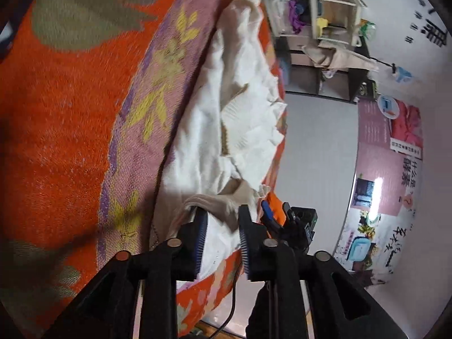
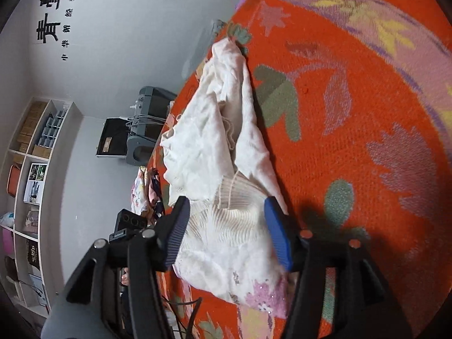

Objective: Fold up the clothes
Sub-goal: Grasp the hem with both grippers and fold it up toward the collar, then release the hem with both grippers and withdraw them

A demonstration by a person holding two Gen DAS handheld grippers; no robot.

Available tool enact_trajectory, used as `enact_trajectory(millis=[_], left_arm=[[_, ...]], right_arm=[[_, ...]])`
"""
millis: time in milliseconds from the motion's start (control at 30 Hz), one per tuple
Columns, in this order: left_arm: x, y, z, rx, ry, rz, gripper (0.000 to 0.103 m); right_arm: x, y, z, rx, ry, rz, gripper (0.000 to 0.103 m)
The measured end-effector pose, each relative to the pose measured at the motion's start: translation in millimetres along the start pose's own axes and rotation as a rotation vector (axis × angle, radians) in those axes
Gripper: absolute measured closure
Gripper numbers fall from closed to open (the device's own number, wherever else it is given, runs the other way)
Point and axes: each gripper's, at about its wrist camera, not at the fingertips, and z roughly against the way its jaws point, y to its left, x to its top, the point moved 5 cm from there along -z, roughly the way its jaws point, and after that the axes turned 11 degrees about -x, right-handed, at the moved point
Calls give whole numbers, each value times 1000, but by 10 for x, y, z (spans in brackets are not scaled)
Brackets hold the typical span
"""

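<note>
A white knitted garment (image 1: 237, 118) lies crumpled in a long strip on an orange flowered blanket (image 1: 70, 130), near the blanket's edge. My left gripper (image 1: 221, 220) is open, its fingers on either side of the garment's near end, a ribbed cuff by the left finger. In the right wrist view the same garment (image 2: 214, 141) stretches away. My right gripper (image 2: 226, 220) is open, its jaws wide apart around the ribbed hem, above a sequinned purple patch (image 2: 262, 299). The right gripper (image 1: 278, 214) also shows in the left wrist view, close behind the left one.
The blanket (image 2: 353, 141) covers a raised surface whose edge drops to a grey floor (image 1: 316, 152). A shelf unit with clothes (image 1: 319, 36) stands against the far wall. White cubby shelves (image 2: 31, 169) and a grey machine (image 2: 147, 124) stand on the other side. A black cable (image 1: 231, 308) hangs below.
</note>
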Motion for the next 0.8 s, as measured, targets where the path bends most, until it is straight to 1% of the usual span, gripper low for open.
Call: enact_trajectory(millis=[33,67,100,133,167,200,233,300,333,367,400,433,467,500,533,567,600,633,667,700,733,767,800], left_arm=[[11,-61,55,-9,-31,-19,24],[31,-104,91,-6,-70,-37,14],[52,-141,118,4,-109,-57,9],[46,-187,130,8,-140,-77,9],[-25,-290,89,-21,-140,-125,9],[-134,-437,16,-74,-119,-197,9],[-256,-535,-96,-94,-91,-251,9],[-520,-640,-389,-77,-26,-330,9],[-642,-624,-540,-46,0,-350,9],[-736,-529,-694,19,15,-358,9],[-797,-415,-823,99,24,-374,9],[-833,-295,-926,188,30,-395,9],[-860,-153,-1006,294,33,-426,9],[-892,-32,-1074,386,38,-462,12],[-946,-27,-1114,427,39,-495,15],[-1014,-95,-1122,444,33,-528,15],[-1082,-163,-1131,460,27,-561,15],[-1150,-232,-1140,477,21,-593,15],[-1217,-301,-1149,493,15,-626,15],[-1303,-374,-1148,509,0,-663,15],[-1377,-412,-1150,544,-26,-695,15],[-1426,-416,-1161,596,-53,-719,15],[-1461,-377,-1157,643,-71,-731,15]], right_arm=[[-13,51,85,-4,-27,27,48],[-29,103,166,-9,-53,55,48],[-99,195,155,-10,-52,105,48],[-170,287,142,-12,-51,154,48],[-279,383,70,-15,-31,198,49],[-390,469,-24,-13,1,241,51],[-475,494,-117,-32,16,271,55],[-641,541,-301,-69,46,330,58],[-687,523,-376,-84,59,341,61],[-708,485,-423,-119,58,351,62],[-716,440,-446,-159,51,369,63],[-723,393,-468,-199,45,387,67],[-730,335,-483,-260,40,408,69],[-734,271,-501,-305,40,423,74],[-733,239,-501,-319,33,432,80],[-732,209,-499,-334,26,441,81],[-726,221,-468,-345,12,428,78],[-753,320,-394,-360,-24,453,74],[-782,421,-318,-375,-61,480,73],[-857,554,-214,-389,-97,555,73],[-968,671,-170,-416,-124,619,71],[-1077,784,-128,-443,-151,681,69],[-1164,796,-152,-461,-147,705,67]])
